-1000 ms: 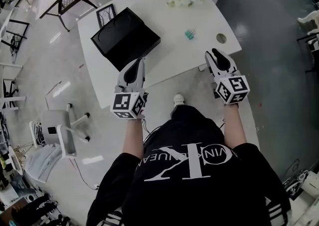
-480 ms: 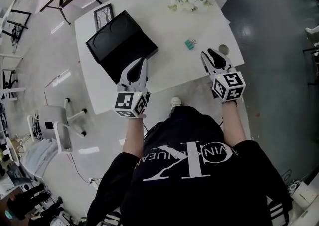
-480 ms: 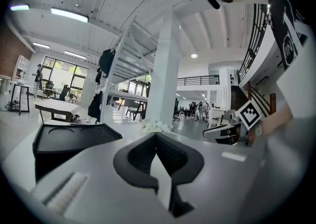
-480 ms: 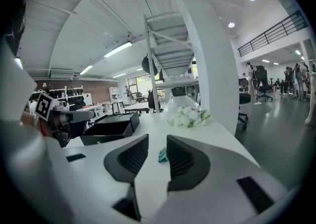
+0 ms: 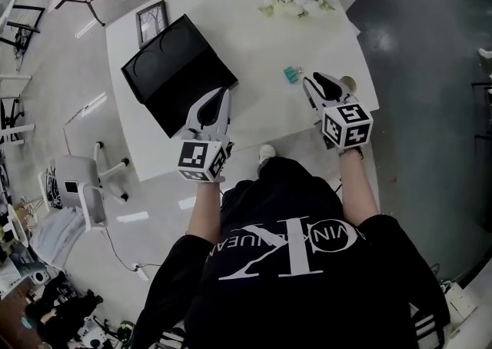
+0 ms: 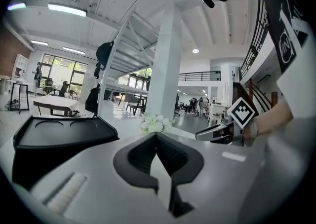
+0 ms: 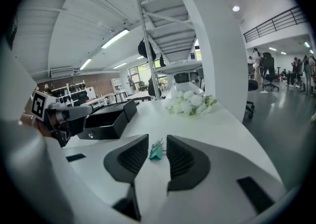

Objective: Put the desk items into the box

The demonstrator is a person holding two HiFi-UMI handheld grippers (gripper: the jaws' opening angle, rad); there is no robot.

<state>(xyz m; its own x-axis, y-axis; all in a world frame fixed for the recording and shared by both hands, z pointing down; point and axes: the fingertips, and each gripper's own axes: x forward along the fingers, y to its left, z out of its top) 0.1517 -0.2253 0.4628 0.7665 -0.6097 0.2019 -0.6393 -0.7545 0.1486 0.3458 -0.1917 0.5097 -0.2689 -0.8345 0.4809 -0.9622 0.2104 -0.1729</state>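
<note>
The teal binder clip (image 5: 292, 73) lies near the desk's (image 5: 254, 40) front right corner, framed by the right gripper's (image 5: 317, 83) spread jaws (no contact yet). The left gripper (image 5: 221, 98), pressed together on nothing, hovers beside the open black box (image 5: 178, 71). A skewed pinch could flick the clip off the edge. A round item behind the right gripper is half hidden.

You're in a big open-plan office: a white desk (image 5: 254, 55), swivel chair (image 5: 77, 194), and railed mezzanine (image 7: 276, 23) overhead.
</note>
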